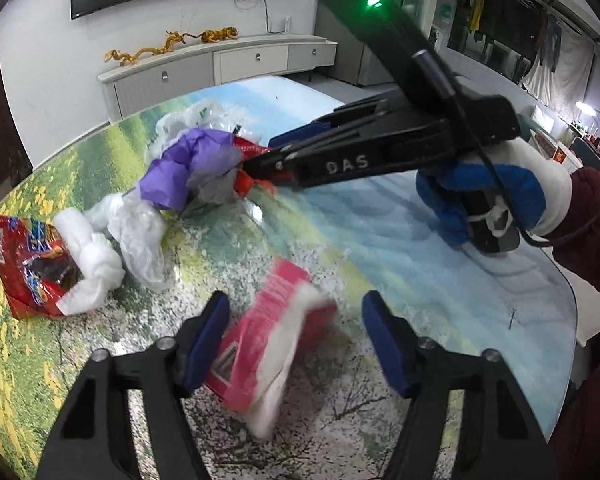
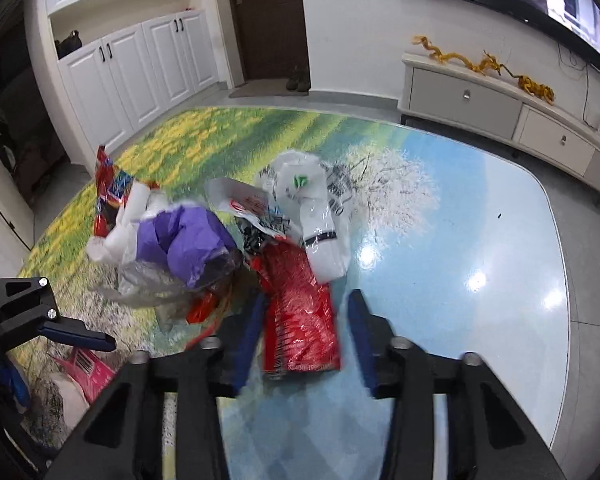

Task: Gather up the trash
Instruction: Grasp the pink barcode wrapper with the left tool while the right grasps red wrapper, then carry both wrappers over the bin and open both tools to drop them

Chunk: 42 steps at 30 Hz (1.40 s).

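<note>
Trash is heaped on a table (image 1: pixel 400 248) with a printed landscape top. My left gripper (image 1: pixel 296 298) is open around a pink packet with white tissue (image 1: pixel 268 344); the left pad touches it and the right pad stands apart. My right gripper (image 2: pixel 306 296) straddles a red foil packet (image 2: pixel 300 320), with a gap at its right pad, so it is open. In the left wrist view the right gripper (image 1: pixel 248 168) reaches into the pile beside crumpled purple paper (image 1: pixel 180 168), held by a blue-and-white gloved hand (image 1: pixel 480 196).
A red snack wrapper (image 1: pixel 28 264), knotted white tissue (image 1: pixel 96 264) and clear plastic bags (image 1: pixel 140 232) lie at the left. A white printed bag (image 2: pixel 304 196) sits behind the red packet. The table's edge (image 1: pixel 568 304) curves close on the right. A low cabinet (image 1: pixel 220 64) stands beyond.
</note>
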{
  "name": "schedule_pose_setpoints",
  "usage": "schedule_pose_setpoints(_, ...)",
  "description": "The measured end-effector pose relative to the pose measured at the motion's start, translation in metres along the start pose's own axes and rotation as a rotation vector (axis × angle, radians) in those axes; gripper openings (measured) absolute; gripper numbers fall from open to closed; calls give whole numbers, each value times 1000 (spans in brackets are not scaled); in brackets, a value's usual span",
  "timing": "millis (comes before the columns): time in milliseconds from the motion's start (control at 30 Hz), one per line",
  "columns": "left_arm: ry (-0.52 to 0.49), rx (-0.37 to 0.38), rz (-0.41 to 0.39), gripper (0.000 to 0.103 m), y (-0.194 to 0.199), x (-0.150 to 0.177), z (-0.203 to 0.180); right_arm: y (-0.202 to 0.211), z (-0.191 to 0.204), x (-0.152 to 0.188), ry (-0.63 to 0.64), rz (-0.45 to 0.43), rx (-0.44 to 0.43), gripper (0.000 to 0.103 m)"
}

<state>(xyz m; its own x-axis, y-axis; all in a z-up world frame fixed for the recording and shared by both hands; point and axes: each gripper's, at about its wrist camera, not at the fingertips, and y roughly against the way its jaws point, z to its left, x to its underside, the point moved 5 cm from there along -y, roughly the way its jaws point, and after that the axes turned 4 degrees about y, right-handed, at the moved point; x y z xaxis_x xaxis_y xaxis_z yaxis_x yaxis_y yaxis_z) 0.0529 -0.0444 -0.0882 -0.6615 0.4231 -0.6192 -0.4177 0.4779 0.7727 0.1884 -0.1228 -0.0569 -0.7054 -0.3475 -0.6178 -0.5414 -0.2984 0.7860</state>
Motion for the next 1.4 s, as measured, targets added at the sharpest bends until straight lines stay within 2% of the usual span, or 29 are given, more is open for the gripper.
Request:
schedule_pose_setpoints(133,20,1,-7,52,2,1,4,7,5,8,10,0,0,32)
schedule_pose_setpoints(200,27,0,-10,42,3,2,4,11,5,14,5,-1,1,30)
schedule_pose_setpoints(300,52,0,-15,37,5,3,5,19,8,24,-16,-3,6,28)
schedule_pose_setpoints(767,99,-43,-54,34,27,15,-17,71,5,83,-181,-43,35,21)
schedule_pose_setpoints(1033,117,-55,-102,33,47,9,-33,108,10,99,-220,-119,42,21)
schedule_pose_setpoints(1233,92,-32,-136,33,52,-15,-61,147,-1,113,-273,-197,77,21)
schedule_pose_setpoints(1400,47,41,-143,33,36,-51,-105,188,-38,146,-360,-241,161,21)
